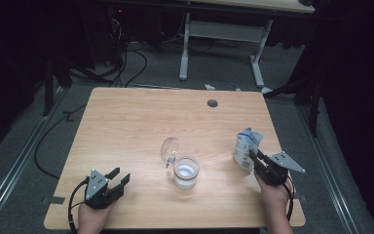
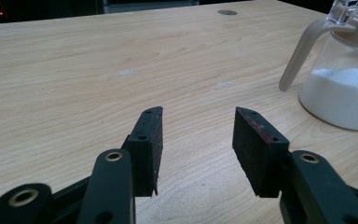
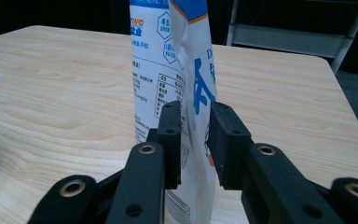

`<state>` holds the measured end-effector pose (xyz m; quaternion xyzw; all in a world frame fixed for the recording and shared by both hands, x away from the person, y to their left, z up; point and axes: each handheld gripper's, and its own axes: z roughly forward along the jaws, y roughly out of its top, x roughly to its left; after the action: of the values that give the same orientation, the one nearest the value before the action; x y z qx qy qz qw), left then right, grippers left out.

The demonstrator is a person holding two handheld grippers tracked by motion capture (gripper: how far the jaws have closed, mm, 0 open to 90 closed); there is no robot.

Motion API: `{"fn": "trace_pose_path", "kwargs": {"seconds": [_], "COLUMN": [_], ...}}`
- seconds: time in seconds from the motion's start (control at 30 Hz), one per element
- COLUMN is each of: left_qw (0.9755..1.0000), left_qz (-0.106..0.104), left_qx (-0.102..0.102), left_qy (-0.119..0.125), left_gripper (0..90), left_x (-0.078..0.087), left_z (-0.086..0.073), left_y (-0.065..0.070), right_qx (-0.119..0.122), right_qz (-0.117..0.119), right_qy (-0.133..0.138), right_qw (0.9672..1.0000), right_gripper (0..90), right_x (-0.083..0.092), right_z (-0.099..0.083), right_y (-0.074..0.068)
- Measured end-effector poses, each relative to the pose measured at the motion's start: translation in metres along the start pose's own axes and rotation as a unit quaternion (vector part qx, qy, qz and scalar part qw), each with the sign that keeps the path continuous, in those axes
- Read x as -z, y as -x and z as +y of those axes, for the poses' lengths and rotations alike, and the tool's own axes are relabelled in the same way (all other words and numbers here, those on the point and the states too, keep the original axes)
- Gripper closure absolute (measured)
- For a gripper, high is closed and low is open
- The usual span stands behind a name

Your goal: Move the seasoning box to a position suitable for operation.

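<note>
A white and blue pouch [image 1: 246, 146] stands upright near the table's right edge. My right gripper [image 1: 254, 158] reaches it from the near side. In the right gripper view the pouch [image 3: 168, 60] has its folded edge between the two black pads, and my right gripper [image 3: 196, 109] is open, flanking it closely without squeezing. A glass jar [image 1: 185, 174] of white powder sits mid-table with its clear lid [image 1: 169, 147] swung up. My left gripper [image 1: 119, 176] rests open and empty at the front left. Seen from my left gripper [image 2: 198, 116], the jar [image 2: 345, 93] is off to the right.
A round cable hole [image 1: 212, 103] lies near the far edge of the wooden table [image 1: 126, 122]. Beyond the table stand a white desk frame [image 1: 184, 48] and loose cables [image 1: 126, 58] on the floor. The room around is dark.
</note>
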<state>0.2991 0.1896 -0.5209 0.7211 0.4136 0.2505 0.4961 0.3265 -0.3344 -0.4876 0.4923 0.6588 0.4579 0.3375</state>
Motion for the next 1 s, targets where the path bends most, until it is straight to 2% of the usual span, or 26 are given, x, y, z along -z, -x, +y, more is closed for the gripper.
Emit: {"fn": "trace_pose_path", "kwargs": {"seconds": [0.6, 0.8, 1.0], "left_qw": [0.9999, 0.9997, 0.9995], "left_qz": [-0.006, -0.018, -0.024], "left_qx": [-0.004, 0.004, -0.004], "left_qy": [-0.010, -0.015, -0.019], "left_gripper": [53.5, 54.1, 54.0], "left_x": [-0.003, -0.004, -0.007], "left_z": [0.000, 0.001, 0.001], "left_y": [0.002, 0.003, 0.008], "right_qx": [-0.004, 0.002, -0.002], "right_qz": [-0.005, -0.011, -0.017], "right_qy": [-0.006, -0.009, -0.012], "right_qw": [1.0000, 0.9999, 0.9998], "right_gripper": [63.5, 62.4, 64.0], "right_x": [0.001, 0.006, 0.011], "right_z": [0.001, 0.001, -0.001], "right_y": [0.000, -0.002, -0.003]}}
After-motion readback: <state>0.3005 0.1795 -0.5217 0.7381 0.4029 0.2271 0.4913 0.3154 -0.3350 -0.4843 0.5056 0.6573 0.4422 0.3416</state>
